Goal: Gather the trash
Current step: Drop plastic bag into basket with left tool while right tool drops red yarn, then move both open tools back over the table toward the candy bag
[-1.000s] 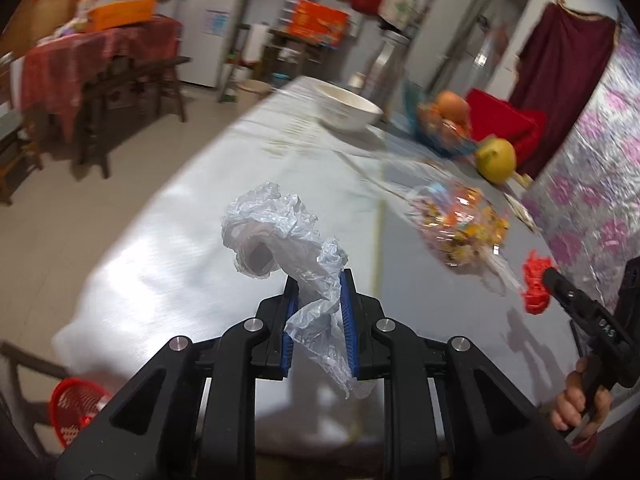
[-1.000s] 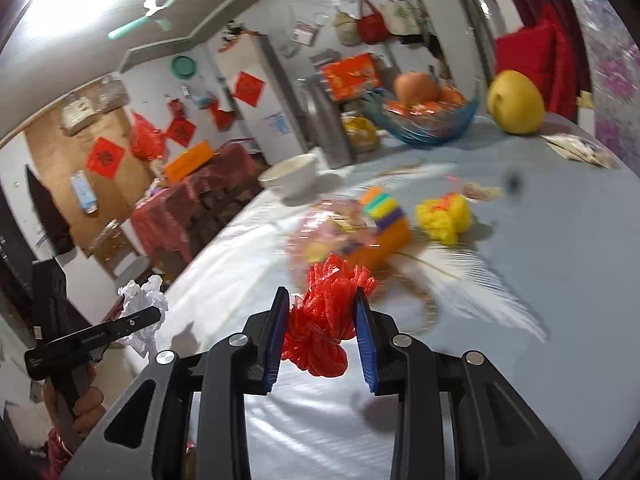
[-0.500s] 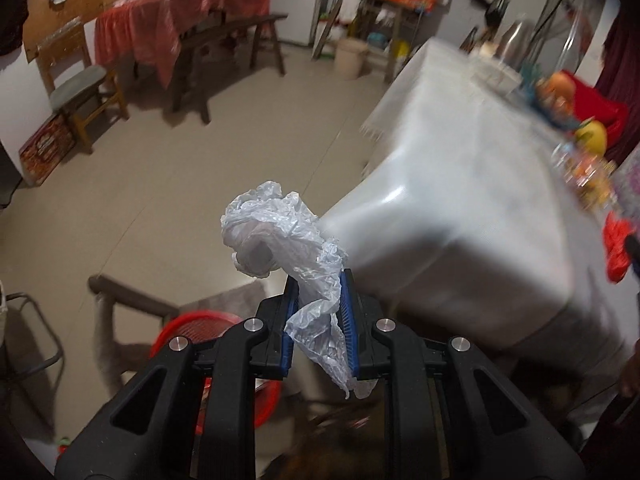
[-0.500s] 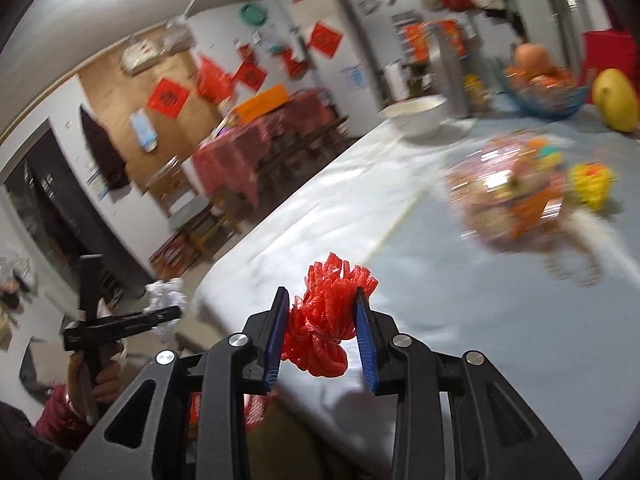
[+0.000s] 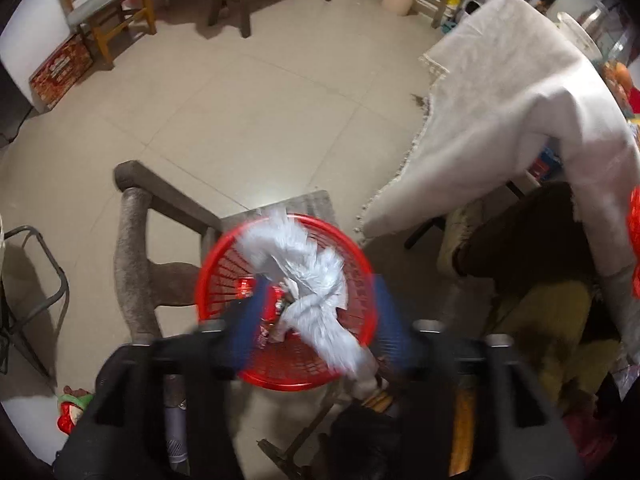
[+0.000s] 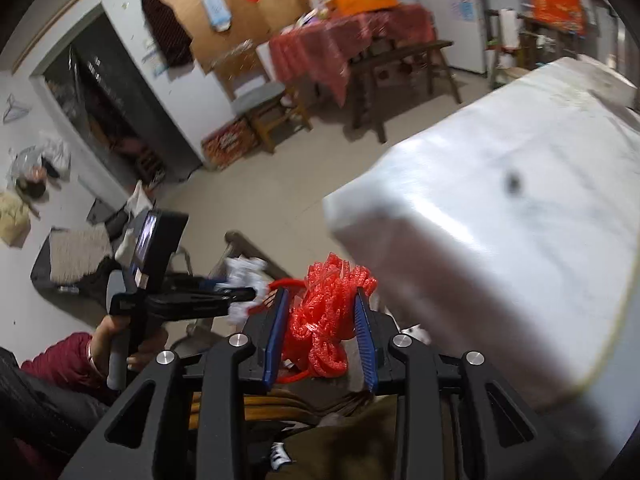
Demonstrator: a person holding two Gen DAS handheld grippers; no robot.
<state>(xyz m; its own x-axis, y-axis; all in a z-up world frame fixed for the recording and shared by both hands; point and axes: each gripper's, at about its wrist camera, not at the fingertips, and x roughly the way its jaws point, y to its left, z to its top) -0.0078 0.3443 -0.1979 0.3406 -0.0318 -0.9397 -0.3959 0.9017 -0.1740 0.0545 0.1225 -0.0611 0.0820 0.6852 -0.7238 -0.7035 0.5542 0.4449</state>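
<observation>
The left gripper points down over a red basket, jaws opening around a crumpled white plastic bag. The bag hangs above the basket. A white-draped surface stands to the right.

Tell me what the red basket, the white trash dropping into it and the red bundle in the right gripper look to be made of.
Red basket: likely rigid moulded plastic, glossy, with slotted lattice walls.
White trash: seemingly thin plastic film, crinkled and translucent, between the opening jaws of the left gripper.
Red bundle: apparently foam or plastic netting, with looped mesh strands, clamped in the right gripper.
</observation>
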